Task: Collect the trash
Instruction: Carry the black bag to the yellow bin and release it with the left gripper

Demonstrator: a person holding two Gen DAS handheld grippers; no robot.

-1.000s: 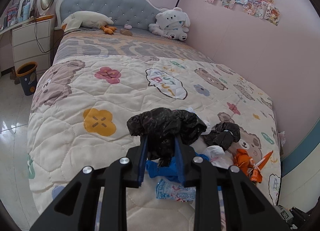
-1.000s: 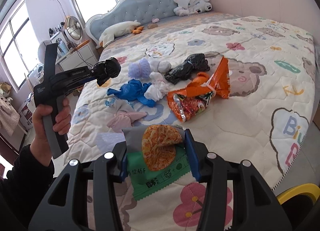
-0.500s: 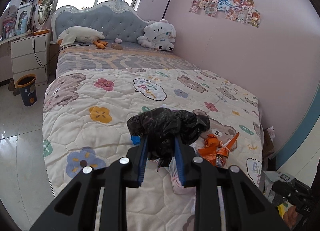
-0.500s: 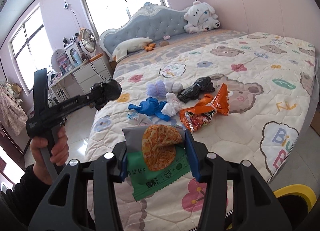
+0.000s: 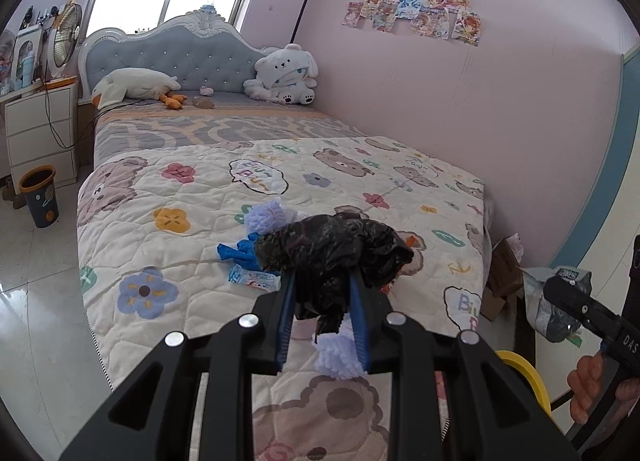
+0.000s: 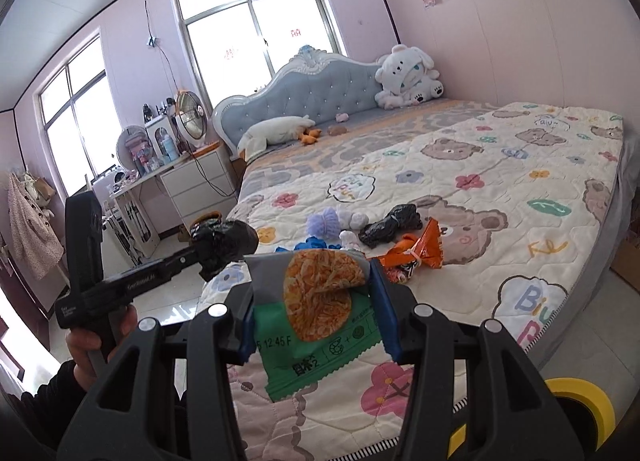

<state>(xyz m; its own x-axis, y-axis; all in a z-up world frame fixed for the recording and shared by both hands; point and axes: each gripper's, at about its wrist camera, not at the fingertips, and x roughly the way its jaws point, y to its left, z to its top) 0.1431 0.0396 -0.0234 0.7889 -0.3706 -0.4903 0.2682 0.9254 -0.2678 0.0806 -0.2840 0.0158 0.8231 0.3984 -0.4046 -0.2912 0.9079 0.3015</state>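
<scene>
My left gripper (image 5: 322, 293) is shut on a crumpled black plastic bag (image 5: 332, 249) and holds it in the air off the foot of the bed; it also shows in the right wrist view (image 6: 224, 245). My right gripper (image 6: 314, 301) is shut on a green snack wrapper (image 6: 320, 345) with an orange picture. More trash lies on the quilt (image 6: 520, 165): an orange snack bag (image 6: 416, 253), a second black bag (image 6: 390, 225), a blue glove (image 5: 238, 251), lilac fluffy pieces (image 5: 266, 215) and a small blue-white wrapper (image 5: 254, 279).
A yellow-rimmed bin (image 6: 580, 405) stands on the floor by the bed's foot, also in the left wrist view (image 5: 520, 373). A small dark bin (image 5: 40, 197) stands by the white drawers (image 5: 40, 133). Plush toys (image 5: 284, 77) lie at the headboard. Cardboard (image 5: 500, 273) lies by the pink wall.
Both grippers have drawn back and away from the bed with their loads still held. The trash pile looks farther off, and the yellow bin has come into view.
</scene>
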